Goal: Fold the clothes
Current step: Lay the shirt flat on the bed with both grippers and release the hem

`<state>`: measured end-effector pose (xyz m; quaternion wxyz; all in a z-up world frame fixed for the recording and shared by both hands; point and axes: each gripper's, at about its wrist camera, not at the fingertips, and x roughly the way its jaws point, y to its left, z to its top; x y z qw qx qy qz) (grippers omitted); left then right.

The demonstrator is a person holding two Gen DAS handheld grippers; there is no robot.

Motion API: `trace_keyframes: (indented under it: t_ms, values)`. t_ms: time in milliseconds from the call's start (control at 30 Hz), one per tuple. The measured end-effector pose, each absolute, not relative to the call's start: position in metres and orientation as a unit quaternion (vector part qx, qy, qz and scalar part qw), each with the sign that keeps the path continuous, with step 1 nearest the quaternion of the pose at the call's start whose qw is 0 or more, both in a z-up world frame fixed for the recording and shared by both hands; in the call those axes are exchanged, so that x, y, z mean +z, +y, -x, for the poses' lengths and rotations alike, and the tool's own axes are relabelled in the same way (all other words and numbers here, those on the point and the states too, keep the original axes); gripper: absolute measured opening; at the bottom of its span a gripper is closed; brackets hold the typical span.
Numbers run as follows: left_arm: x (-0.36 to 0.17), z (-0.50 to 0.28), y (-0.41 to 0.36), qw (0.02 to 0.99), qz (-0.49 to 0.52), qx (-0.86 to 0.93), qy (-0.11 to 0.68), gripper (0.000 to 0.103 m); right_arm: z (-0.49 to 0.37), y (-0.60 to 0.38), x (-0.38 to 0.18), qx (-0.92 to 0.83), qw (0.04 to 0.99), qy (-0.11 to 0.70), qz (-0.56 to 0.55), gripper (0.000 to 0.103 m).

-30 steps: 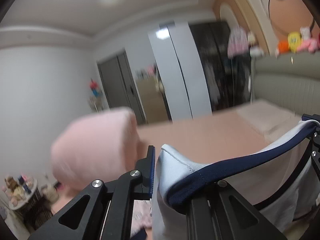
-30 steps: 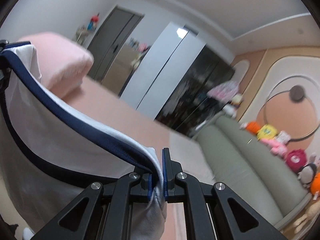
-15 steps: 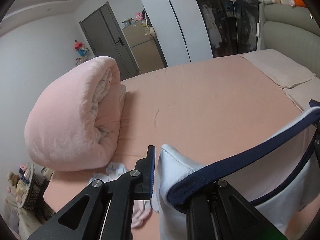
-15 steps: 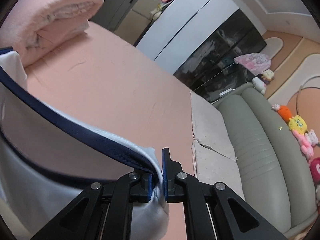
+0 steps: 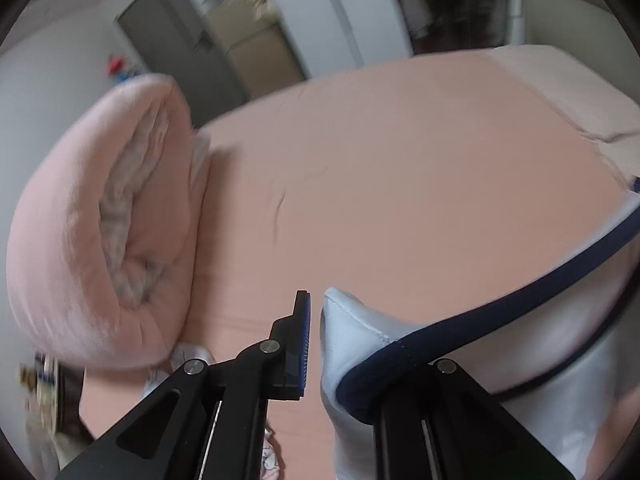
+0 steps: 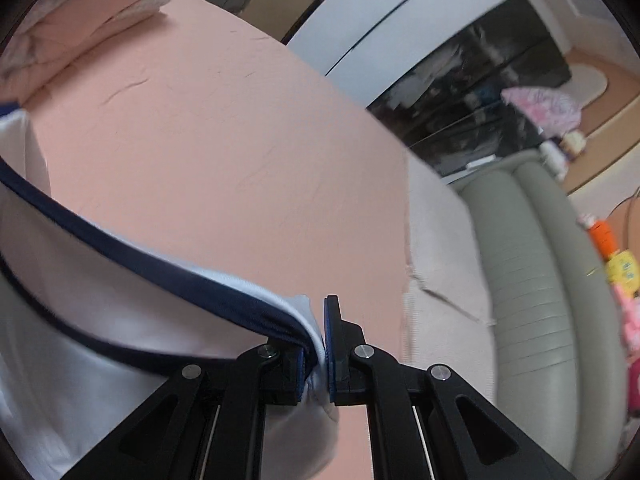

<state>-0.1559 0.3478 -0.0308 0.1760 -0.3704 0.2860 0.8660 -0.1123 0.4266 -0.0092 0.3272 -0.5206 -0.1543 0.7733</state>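
Note:
A white garment with navy trim (image 5: 560,380) hangs stretched between my two grippers above a pink bed (image 5: 400,160). My left gripper (image 5: 320,332) is shut on one corner of its trimmed edge, and the cloth bunches over the right-hand finger. In the right wrist view the same garment (image 6: 100,320) sweeps in from the left, and my right gripper (image 6: 318,344) is shut on its other corner, with cloth pinched between the blue pads. Both grippers tilt down toward the bed sheet (image 6: 220,140). The garment's lower part hangs out of sight.
A rolled pink duvet (image 5: 80,240) lies on the bed's left side, with small pale clothes (image 5: 192,356) at its foot. Pillows (image 6: 440,260) lie against a grey-green padded headboard (image 6: 532,260). A dark wardrobe (image 6: 460,92) and plush toys (image 6: 620,268) are beyond.
Both grippers have dropped and tipped down toward the bed, carrying the garment with them. The ceiling has left both views and the sheet now fills them. Both grips on the garment are unchanged.

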Motion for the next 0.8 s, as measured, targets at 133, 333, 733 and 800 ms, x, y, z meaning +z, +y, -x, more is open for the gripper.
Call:
trace_keyframes:
  t_ms: [133, 333, 733, 800]
  values:
    - [-0.035, 0.163, 0.364, 0.161, 0.344, 0.869, 0.317, 0.010, 0.141, 0.456, -0.013, 0.777, 0.334, -0.056, 0.530, 0.004]
    - [-0.055, 0.185, 0.372, 0.256, 0.476, 0.815, 0.210, 0.011, 0.167, 0.493, -0.043, 0.756, 0.284, 0.108, 0.580, 0.020]
    - [-0.060, 0.186, 0.348, 0.239, 0.493, 0.829, 0.111, 0.089, 0.112, 0.516, -0.021, 0.839, 0.215, 0.312, 0.391, 0.081]
    - [-0.063, 0.196, 0.344, 0.248, 0.529, 0.809, 0.062, 0.089, 0.105, 0.526, -0.024, 0.826, 0.175, 0.391, 0.366, 0.083]
